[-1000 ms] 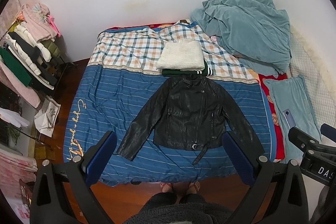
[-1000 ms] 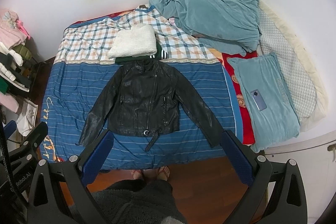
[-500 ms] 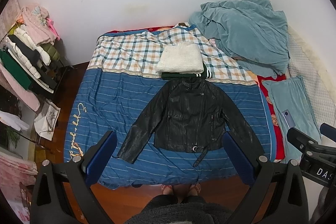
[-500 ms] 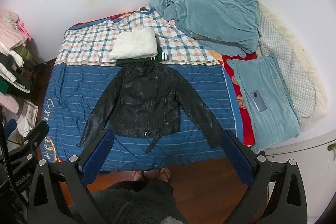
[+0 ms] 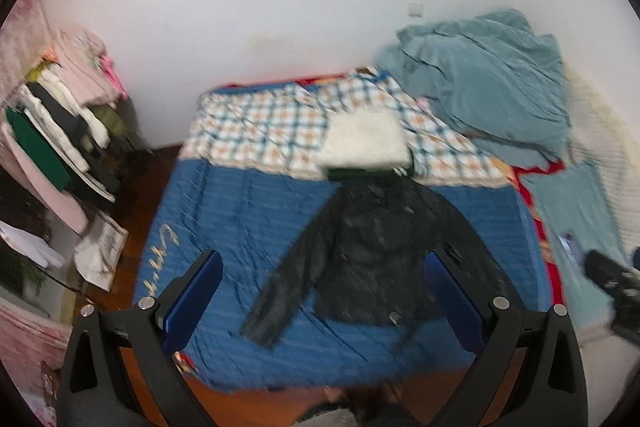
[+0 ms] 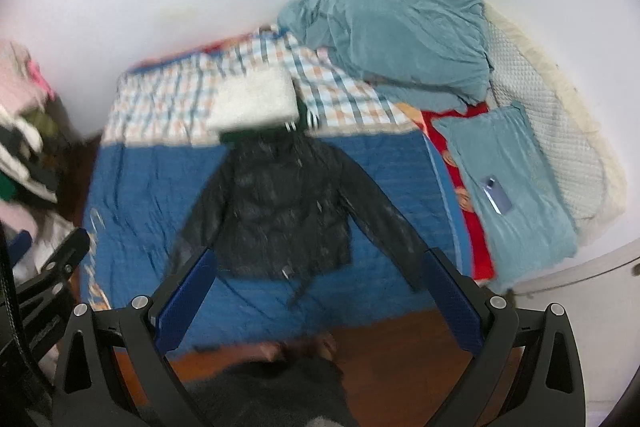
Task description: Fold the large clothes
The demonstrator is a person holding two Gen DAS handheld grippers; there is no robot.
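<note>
A black leather jacket [image 5: 380, 247] lies flat and face up on a blue striped bedspread [image 5: 240, 219], both sleeves spread out and down to either side, its collar toward the far wall. Just beyond the collar sits a folded white fleecy garment [image 5: 366, 139] stacked on a dark green one [image 5: 352, 173], resting on a checked sheet [image 5: 260, 123]. A rumpled teal blanket [image 5: 480, 87] is heaped at the far right corner of the bed, and a teal pillow [image 6: 512, 187] with a phone [image 6: 498, 194] on it lies along the right side.

The left gripper [image 5: 322, 285] hangs above the near edge of the bed, jaws spread wide with nothing between them, well apart from the jacket. The right gripper [image 6: 320, 285] hangs likewise, jaws spread and empty.

A rack of hanging clothes [image 5: 52, 139] stands left of the bed. The person's feet [image 6: 304, 347] show on the wooden floor at the foot of the bed. Both views are blurred.
</note>
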